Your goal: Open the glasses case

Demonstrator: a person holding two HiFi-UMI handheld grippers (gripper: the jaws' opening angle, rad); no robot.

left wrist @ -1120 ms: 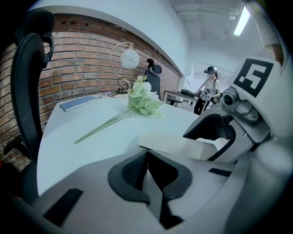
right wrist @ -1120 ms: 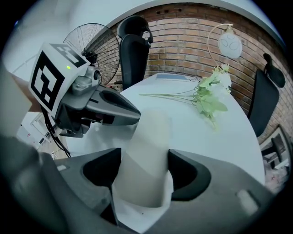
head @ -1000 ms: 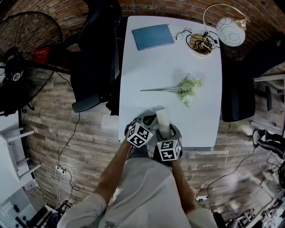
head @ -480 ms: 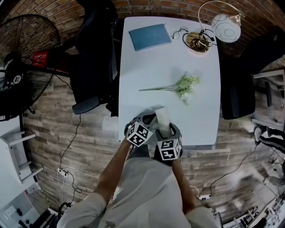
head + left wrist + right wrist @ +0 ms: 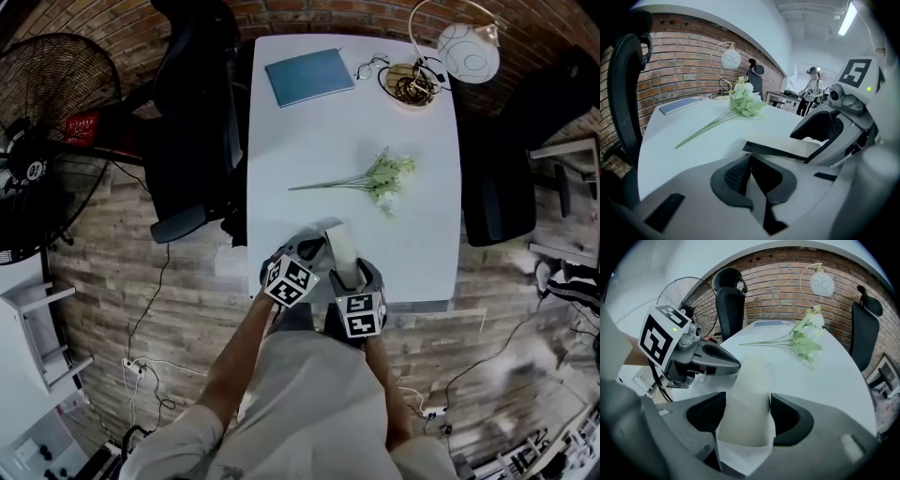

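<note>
The glasses case [image 5: 341, 247] is a pale, narrow box standing on the white table [image 5: 412, 234] at its near edge. In the right gripper view the case [image 5: 748, 392] fills the gap between the two dark pads, and my right gripper [image 5: 747, 408] is shut on its body. Its jaws have just been closing with the case between them. My left gripper [image 5: 749, 157] comes in from the left and is shut on a thin flat flap [image 5: 787, 149] of the case. In the head view the left gripper [image 5: 312, 251] and right gripper [image 5: 348, 272] sit side by side.
A spray of pale green flowers [image 5: 375, 180] lies mid-table. At the far end are a blue notebook [image 5: 309, 75], a bowl of cables [image 5: 412, 86] and a white lamp [image 5: 466, 52]. Black chairs [image 5: 192, 122] flank the table, with a fan [image 5: 47, 141] on the left.
Both grippers stay at the table's near edge with the case between them. The right gripper's marker cube has rolled slightly. The head view has drifted a little.
</note>
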